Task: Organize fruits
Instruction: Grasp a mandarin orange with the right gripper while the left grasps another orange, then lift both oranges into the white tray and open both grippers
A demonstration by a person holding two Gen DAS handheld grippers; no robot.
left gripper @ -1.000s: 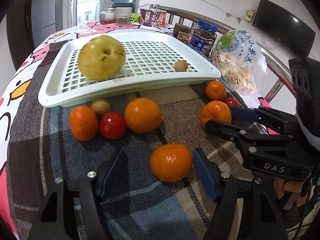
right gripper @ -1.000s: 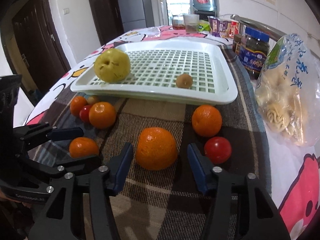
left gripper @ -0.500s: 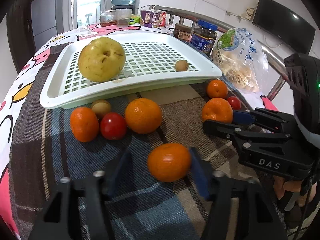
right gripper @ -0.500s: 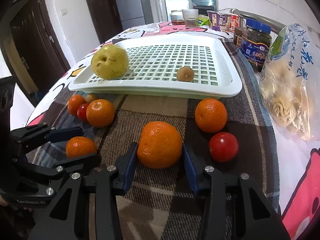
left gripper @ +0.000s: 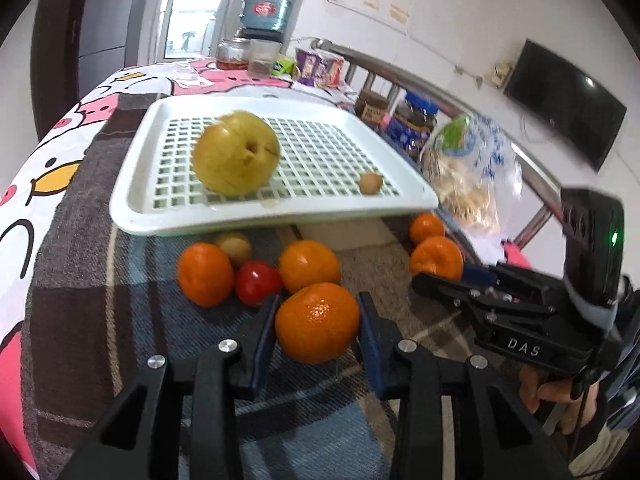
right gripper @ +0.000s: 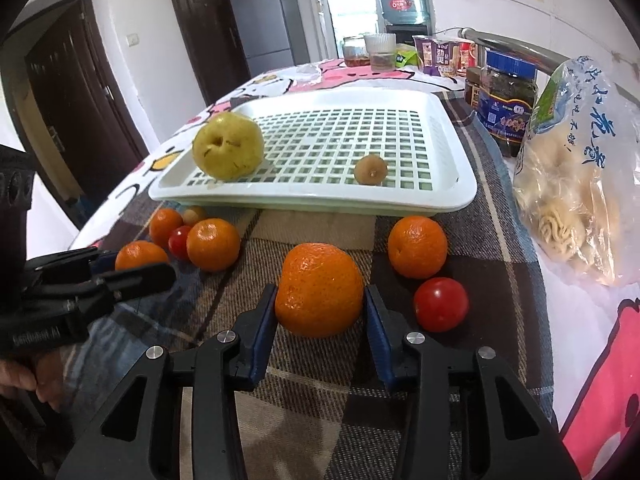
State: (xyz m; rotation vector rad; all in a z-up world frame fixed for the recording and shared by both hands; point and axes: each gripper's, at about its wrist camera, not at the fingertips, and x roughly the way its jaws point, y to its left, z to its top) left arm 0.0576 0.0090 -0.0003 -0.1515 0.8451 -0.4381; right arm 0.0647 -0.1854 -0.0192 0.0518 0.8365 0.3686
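Note:
In the left wrist view my left gripper (left gripper: 318, 300) has its blue pads pressed on both sides of an orange tangerine (left gripper: 317, 322), its jaws still closing, just in front of a tomato (left gripper: 258, 282) and two more tangerines. My right gripper (right gripper: 320, 292) is shut on a larger orange (right gripper: 320, 290) that rests on the plaid cloth. Behind both stands the white slotted tray (right gripper: 320, 204), which holds a yellow pear (right gripper: 228, 146) and a small brown fruit (right gripper: 371, 169). A tangerine (right gripper: 418, 246) and a tomato (right gripper: 440, 304) lie to the right of the held orange.
A clear bag of dried noodles (right gripper: 576, 184) and dark jars (right gripper: 506, 100) crowd the table's right side by a metal rail. Cups and snack packs stand beyond the tray. A small brown fruit (left gripper: 234, 248) sits under the tray's near rim.
The left jaws narrowed onto the tangerine and carried it a little toward the tray and the tomato cluster. The right jaws narrowed onto the large orange, which stayed in place.

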